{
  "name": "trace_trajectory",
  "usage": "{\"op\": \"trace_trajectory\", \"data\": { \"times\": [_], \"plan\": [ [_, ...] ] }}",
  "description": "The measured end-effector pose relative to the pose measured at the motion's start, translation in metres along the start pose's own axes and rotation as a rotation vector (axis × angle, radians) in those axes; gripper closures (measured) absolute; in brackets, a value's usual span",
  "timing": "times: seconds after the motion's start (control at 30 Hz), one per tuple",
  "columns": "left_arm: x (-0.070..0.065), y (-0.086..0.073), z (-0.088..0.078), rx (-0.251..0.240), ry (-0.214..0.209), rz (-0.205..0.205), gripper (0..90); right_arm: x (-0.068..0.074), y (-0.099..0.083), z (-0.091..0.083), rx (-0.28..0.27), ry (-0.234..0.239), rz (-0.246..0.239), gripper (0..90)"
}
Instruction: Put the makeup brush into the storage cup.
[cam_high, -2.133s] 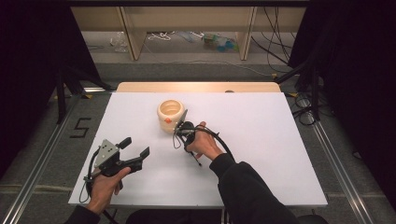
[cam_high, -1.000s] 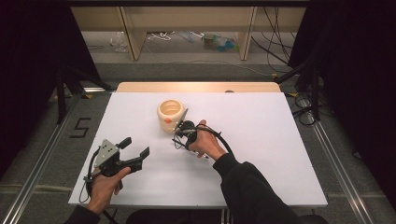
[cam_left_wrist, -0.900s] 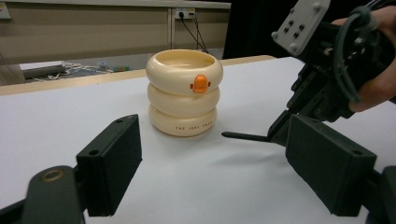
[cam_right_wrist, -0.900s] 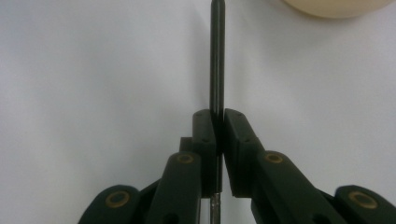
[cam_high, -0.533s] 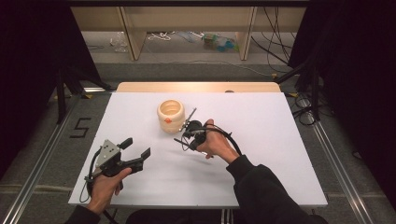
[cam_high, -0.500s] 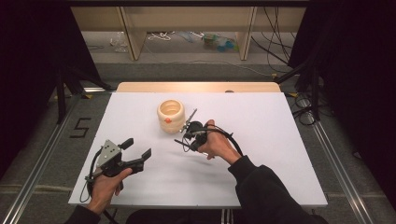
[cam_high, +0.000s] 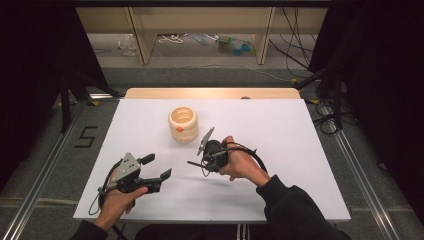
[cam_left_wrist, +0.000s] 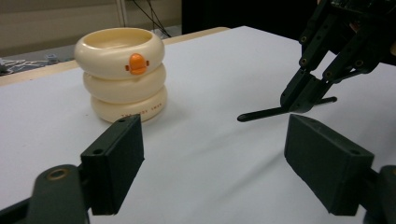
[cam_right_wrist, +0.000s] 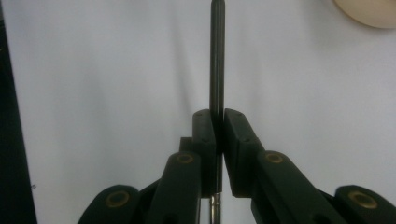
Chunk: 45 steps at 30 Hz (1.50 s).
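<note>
white matte table (cam_high: 300, 150) holds one cream holder (cam_high: 183, 124) of three stacked glossy rings. right gripper (cam_high: 202, 162) clamps one thin dark rod (cam_right_wrist: 217, 56) near it; left gripper (cam_high: 157, 167) jaws apart.

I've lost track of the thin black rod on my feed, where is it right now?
The black rod is clamped in the right gripper, just above the white table near its middle, right of the cream ringed holder and not touching it.

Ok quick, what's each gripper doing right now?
Left gripper: open, holding nothing.
Right gripper: shut on a thin black rod, lifted off the white table.
</note>
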<state>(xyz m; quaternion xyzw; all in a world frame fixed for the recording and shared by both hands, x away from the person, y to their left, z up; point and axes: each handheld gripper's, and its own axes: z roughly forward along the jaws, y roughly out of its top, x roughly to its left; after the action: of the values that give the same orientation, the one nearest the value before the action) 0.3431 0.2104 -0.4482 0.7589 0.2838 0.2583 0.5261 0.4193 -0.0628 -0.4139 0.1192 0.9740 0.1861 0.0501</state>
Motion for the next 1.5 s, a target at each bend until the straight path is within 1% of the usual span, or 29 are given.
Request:
{"op": "trace_trajectory", "data": {
  "times": [0.03,0.07,0.2,0.33,0.43,0.47,0.5,0.53,0.57,0.6,0.63,0.67,0.77,0.8,0.83,0.87,0.9,0.93,0.97,1.0,1.03,1.07,1.1,1.13,1.17,1.2,1.23,1.3,1.5],
  "plan": [
    [-0.006,0.000,0.001,0.003,-0.008,-0.053,20.5,0.003,-0.001,0.000,0.007,0.000,-0.011,84.2],
    [0.001,0.004,0.002,0.015,-0.006,0.118,20.7,0.005,-0.002,-0.001,0.010,0.000,-0.019,84.1],
    [-0.012,0.003,0.007,0.071,-0.052,0.127,20.6,0.014,-0.006,-0.002,0.024,-0.005,-0.077,84.1],
    [-0.022,0.004,0.009,0.104,-0.070,0.127,19.9,0.022,-0.006,-0.002,0.034,0.005,-0.112,84.1],
    [-0.029,0.005,0.010,0.139,-0.068,0.133,17.5,0.028,-0.007,-0.003,0.039,0.014,-0.137,84.2],
    [-0.032,0.005,0.010,0.143,-0.045,0.138,17.3,0.034,-0.006,-0.003,0.051,0.021,-0.125,84.1],
    [-0.039,0.005,0.010,0.163,-0.062,0.127,16.9,0.034,-0.006,-0.001,0.033,0.021,-0.163,84.1],
    [-0.041,0.005,0.010,0.177,-0.035,0.137,16.3,0.035,-0.007,0.000,0.028,0.027,-0.182,84.1],
    [-0.041,0.005,0.010,0.177,-0.035,0.137,16.6,0.035,-0.007,0.000,0.028,0.027,-0.182,84.1],
    [-0.042,0.005,0.014,0.194,-0.198,0.158,16.6,0.037,-0.007,0.001,0.031,0.034,-0.184,84.1],
    [-0.043,0.005,0.017,0.191,-0.236,0.165,17.0,0.040,-0.007,0.001,0.034,0.039,-0.164,84.1],
    [-0.045,0.005,0.016,0.200,-0.229,0.171,18.1,0.043,-0.007,0.001,0.036,0.048,-0.174,84.1],
    [-0.049,0.004,0.017,0.230,-0.245,0.149,21.6,0.046,-0.008,0.002,0.038,0.052,-0.181,84.1],
    [-0.050,0.004,0.017,0.240,-0.250,0.127,22.4,0.047,-0.007,0.001,0.039,0.057,-0.188,84.1],
    [-0.049,0.004,0.018,0.251,-0.266,0.157,23.9,0.048,-0.007,0.002,0.037,0.053,-0.211,84.1],
    [-0.054,0.002,0.017,0.254,-0.250,0.091,25.3,0.049,-0.007,0.002,0.044,0.054,-0.214,84.1],
    [-0.053,0.003,0.018,0.265,-0.257,0.127,25.3,0.049,-0.007,0.002,0.044,0.054,-0.214,84.1],
    [-0.056,0.001,0.017,0.275,-0.270,0.081,27.8,0.053,-0.006,0.003,0.047,0.063,-0.215,84.1],
    [-0.055,0.002,0.018,0.275,-0.268,0.126,27.8,0.053,-0.006,0.003,0.047,0.063,-0.215,84.1],
    [-0.057,0.002,0.018,0.291,-0.267,0.110,28.4,0.054,-0.005,0.003,0.048,0.067,-0.225,84.1],
    [-0.057,0.003,0.019,0.289,-0.273,0.150,30.8,0.056,-0.005,0.004,0.052,0.066,-0.240,84.1],
    [-0.057,0.003,0.019,0.289,-0.273,0.150,32.6,0.057,-0.004,0.004,0.054,0.069,-0.242,84.1],
    [-0.068,-0.001,0.015,0.310,-0.245,-0.002,32.6,0.057,-0.004,0.004,0.054,0.069,-0.242,84.1],
    [-0.070,0.000,0.015,0.317,-0.250,-0.006,33.8,0.057,-0.004,0.004,0.050,0.066,-0.259,84.1],
    [-0.060,0.004,0.020,0.304,-0.284,0.168,35.9,0.059,-0.003,0.004,0.063,0.066,-0.265,84.1],
    [-0.065,0.003,0.019,0.333,-0.295,0.134,36.9,0.060,-0.003,0.005,0.058,0.070,-0.270,84.1],
    [-0.065,0.003,0.019,0.333,-0.295,0.134,38.0,0.060,-0.003,0.005,0.058,0.070,-0.270,84.1],
    [-0.066,0.004,0.019,0.350,-0.298,0.168,38.9,0.062,-0.002,0.005,0.066,0.072,-0.281,84.1],
    [-0.068,0.004,0.021,0.367,-0.317,0.194,45.3,0.064,0.000,0.007,0.067,0.078,-0.299,84.1]
  ]
}}
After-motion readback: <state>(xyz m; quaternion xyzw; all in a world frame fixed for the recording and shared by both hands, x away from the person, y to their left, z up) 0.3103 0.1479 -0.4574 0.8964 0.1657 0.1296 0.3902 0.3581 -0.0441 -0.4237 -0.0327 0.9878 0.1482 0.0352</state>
